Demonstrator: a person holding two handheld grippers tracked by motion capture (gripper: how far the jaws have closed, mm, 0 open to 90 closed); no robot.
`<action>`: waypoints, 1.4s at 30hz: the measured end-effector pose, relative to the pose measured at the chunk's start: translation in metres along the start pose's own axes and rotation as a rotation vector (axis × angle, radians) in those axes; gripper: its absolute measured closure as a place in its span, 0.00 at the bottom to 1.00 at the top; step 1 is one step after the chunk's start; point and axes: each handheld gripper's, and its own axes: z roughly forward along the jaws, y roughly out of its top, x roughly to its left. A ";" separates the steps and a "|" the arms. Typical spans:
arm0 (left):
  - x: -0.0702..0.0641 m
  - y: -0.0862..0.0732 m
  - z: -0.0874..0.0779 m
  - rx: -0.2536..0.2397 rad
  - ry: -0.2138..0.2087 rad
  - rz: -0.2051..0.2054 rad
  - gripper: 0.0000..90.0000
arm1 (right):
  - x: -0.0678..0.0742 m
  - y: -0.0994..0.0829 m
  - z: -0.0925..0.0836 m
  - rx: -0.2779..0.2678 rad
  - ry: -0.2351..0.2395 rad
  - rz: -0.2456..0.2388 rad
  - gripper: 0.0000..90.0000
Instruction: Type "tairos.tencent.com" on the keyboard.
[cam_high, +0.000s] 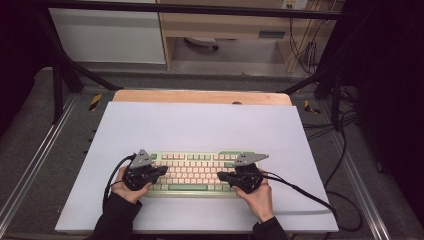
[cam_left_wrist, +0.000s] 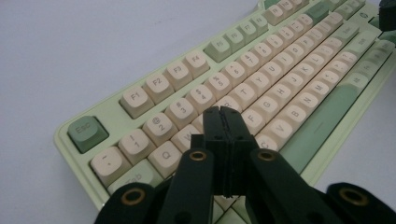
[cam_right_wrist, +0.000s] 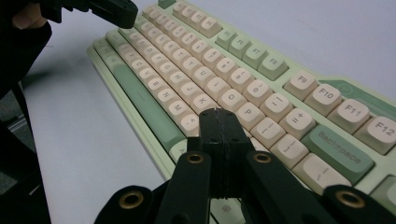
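A pale green keyboard (cam_high: 195, 172) with cream and green keys lies on the white mat near the front edge. My left gripper (cam_high: 161, 171) hovers over the keyboard's left end, jaws pressed together with nothing between them. In the left gripper view the shut tips (cam_left_wrist: 223, 112) sit above the keys near W and E of the keyboard (cam_left_wrist: 261, 79). My right gripper (cam_high: 222, 176) is over the right end, also shut and empty. In the right gripper view its tips (cam_right_wrist: 217, 113) hang above the keys right of L on the keyboard (cam_right_wrist: 219, 74). The left gripper (cam_right_wrist: 109, 9) appears far off at top left.
The white mat (cam_high: 200, 125) covers a wooden table (cam_high: 200, 96). Black cables (cam_high: 310, 195) trail from both grippers across the mat to the right and left. Black frame posts (cam_high: 60, 75) stand at the table's far corners.
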 end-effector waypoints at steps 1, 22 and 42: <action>0.001 -0.001 -0.002 -0.002 0.001 -0.003 1.00 | 0.001 0.001 0.001 -0.001 0.002 -0.003 1.00; 0.007 -0.017 -0.012 -0.003 0.010 -0.025 1.00 | 0.020 0.017 0.025 0.013 0.033 -0.031 1.00; 0.008 -0.019 -0.011 -0.002 0.010 -0.026 1.00 | 0.031 0.020 0.062 0.050 0.048 -0.033 1.00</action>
